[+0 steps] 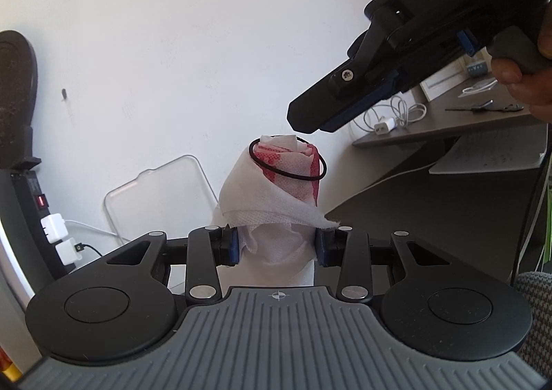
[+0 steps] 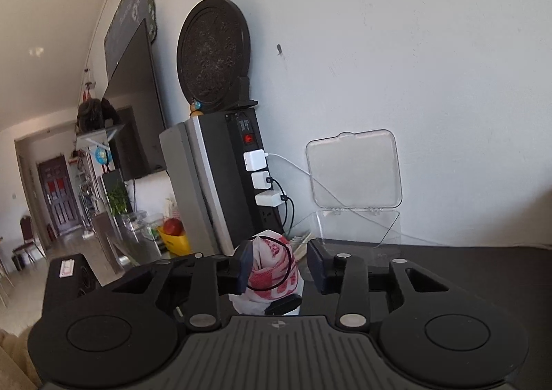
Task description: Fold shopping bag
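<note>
Item: rolled shopping bag (image 1: 276,203), white non-woven fabric with red print, held upright in the air in front of the wall, well above the dark desk (image 2: 448,262). I hold it on end so its top stays free for binding.

Item: black elastic band (image 1: 289,162), looped slantwise round the top of the roll, loose on one side; judged not yet seated.

Item: my left gripper (image 1: 277,245). Jaws part-closed, blue pads (image 1: 234,247) pressing the lower roll from both sides, which keeps it from unrolling.

Item: my right gripper (image 2: 276,269). Poised at the top of the roll; in the left view it seems just clear of the fabric. From its own camera the jaws stand apart, the roll and band between them, left pad (image 2: 245,267) close to the band; contact unclear.

Background: clear plastic box (image 2: 355,179) with its lid up, power strip (image 2: 257,166) with chargers.
</note>
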{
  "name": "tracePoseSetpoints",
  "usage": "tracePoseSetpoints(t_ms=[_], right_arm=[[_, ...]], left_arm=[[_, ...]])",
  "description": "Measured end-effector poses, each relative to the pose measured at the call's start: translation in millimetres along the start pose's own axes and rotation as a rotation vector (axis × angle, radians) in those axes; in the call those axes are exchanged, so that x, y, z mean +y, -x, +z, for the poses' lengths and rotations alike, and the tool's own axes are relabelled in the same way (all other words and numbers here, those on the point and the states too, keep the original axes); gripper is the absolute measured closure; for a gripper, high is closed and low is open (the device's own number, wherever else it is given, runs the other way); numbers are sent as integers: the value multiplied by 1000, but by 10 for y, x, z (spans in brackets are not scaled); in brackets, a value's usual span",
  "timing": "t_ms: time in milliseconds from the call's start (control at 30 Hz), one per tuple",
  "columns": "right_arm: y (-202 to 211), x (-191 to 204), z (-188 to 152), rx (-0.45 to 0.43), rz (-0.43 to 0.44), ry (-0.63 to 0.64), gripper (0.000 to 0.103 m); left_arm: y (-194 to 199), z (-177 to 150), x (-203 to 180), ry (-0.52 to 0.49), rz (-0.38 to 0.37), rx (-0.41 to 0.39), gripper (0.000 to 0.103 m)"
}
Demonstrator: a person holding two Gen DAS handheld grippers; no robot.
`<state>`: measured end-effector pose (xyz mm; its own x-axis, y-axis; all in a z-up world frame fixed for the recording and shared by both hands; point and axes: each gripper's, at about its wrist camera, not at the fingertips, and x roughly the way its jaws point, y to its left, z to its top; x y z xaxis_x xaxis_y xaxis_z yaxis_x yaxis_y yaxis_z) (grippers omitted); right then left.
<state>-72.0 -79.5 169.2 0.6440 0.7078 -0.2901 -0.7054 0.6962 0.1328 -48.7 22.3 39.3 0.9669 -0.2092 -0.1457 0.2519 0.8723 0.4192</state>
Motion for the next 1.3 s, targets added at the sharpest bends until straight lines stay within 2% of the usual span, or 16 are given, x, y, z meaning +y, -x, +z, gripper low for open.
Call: tracePoseSetpoints(t_ms=[100, 167, 267, 367, 400, 500, 567, 700, 867, 933, 1067, 1167, 1233, 1267, 1300], right_arm=[[-52, 93, -18, 34, 13, 96, 81], [-92, 109, -32, 55, 9, 121, 79], [-120, 108, -47, 73, 11, 128, 69], [-135, 113, -54, 90, 4, 153, 69], [-134, 101, -51, 92, 9, 148, 69], [-107, -153, 0, 102, 98, -22, 72], [-94, -246, 14, 110, 133, -63, 72], [-65, -71, 2, 112, 73, 75, 72], [-86, 318, -89, 83, -33, 364, 72], [-110, 391, -110, 82, -51, 415, 71], [-144, 435, -138, 61, -74, 438, 71], [-156, 516, -198, 9, -117, 503, 71], [-148, 591, -252, -48, -167, 559, 71], [-155, 596, -247, -58, -177, 553, 71], [-148, 538, -199, -61, -162, 481, 71]], left_arm=[[-15, 5, -24, -2, -10, 21, 62], [-26, 9, -40, -3, -16, 34, 62], [-34, 13, -52, -7, -19, 45, 62], [-16, -2, -38, -2, -34, 33, 62], [-9, -7, -33, 0, -39, 28, 63], [0, -5, -47, -14, -33, 25, 63], [6, -2, -58, -25, -27, 23, 63], [17, 3, -80, -46, -16, 19, 63], [29, 9, -113, -84, 3, 12, 63], [38, 1, -135, -111, 14, 10, 63], [71, 4, -160, -148, 43, -5, 63], [94, 27, -153, -151, 56, -23, 63], [105, 63, -83, -89, 39, -37, 63], [103, 80, -40, -48, 22, -35, 63], [103, 86, 0, -8, 8, -35, 63]])
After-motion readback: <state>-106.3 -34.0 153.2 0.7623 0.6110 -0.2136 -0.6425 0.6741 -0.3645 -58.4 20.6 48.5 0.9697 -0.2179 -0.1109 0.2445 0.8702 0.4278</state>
